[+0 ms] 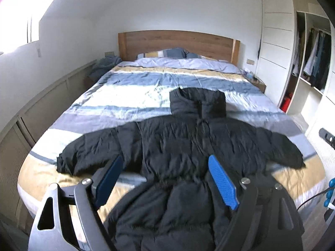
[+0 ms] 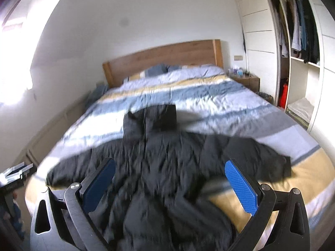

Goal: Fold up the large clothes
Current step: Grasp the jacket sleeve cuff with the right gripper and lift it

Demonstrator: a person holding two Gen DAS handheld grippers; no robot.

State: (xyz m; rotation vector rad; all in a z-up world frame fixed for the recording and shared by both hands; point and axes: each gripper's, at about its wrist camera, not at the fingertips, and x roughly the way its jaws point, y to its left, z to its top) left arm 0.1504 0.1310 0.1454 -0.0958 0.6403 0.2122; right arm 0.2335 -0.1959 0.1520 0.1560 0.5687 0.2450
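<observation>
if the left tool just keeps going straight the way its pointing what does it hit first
Most likely the black puffer jacket spread on the bed. The left tool is open and aimed at the jacket's lower body, nothing between them. Depth is hard to judge through the fisheye.

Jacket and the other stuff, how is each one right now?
Jacket: spread flat, unfolded, sleeves out.
Left tool: open, empty.
Right tool: open, empty.
Bed: made, striped cover on.
Wardrobe: open, clothes hanging.
</observation>
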